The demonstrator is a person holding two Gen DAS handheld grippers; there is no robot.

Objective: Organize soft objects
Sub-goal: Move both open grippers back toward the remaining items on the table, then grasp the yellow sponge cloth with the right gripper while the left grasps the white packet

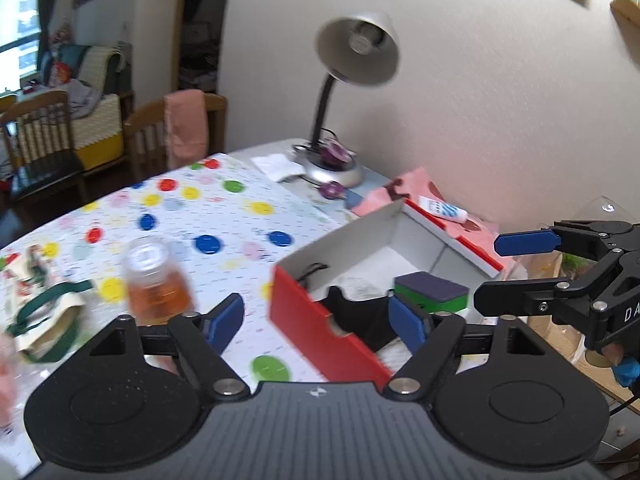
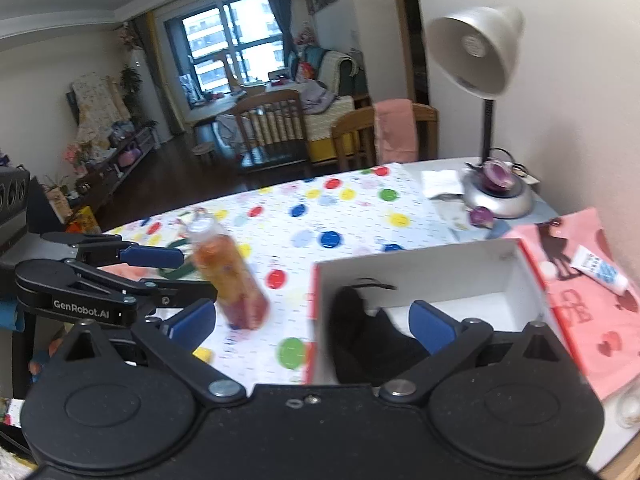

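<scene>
Both grippers hover level above the bench with jaws spread wide and nothing between them, the left gripper (image 1: 316, 316) over the near red wall of the open box (image 1: 320, 332) and the right gripper (image 2: 314, 326) close beside it. A black soft cloth (image 2: 372, 344) lies crumpled in the box just ahead of the right gripper, its long axis running away from it. Only the left wrist view shows the purple-and-green sponge (image 1: 434, 290) lying flat beyond that gripper's right finger.
</scene>
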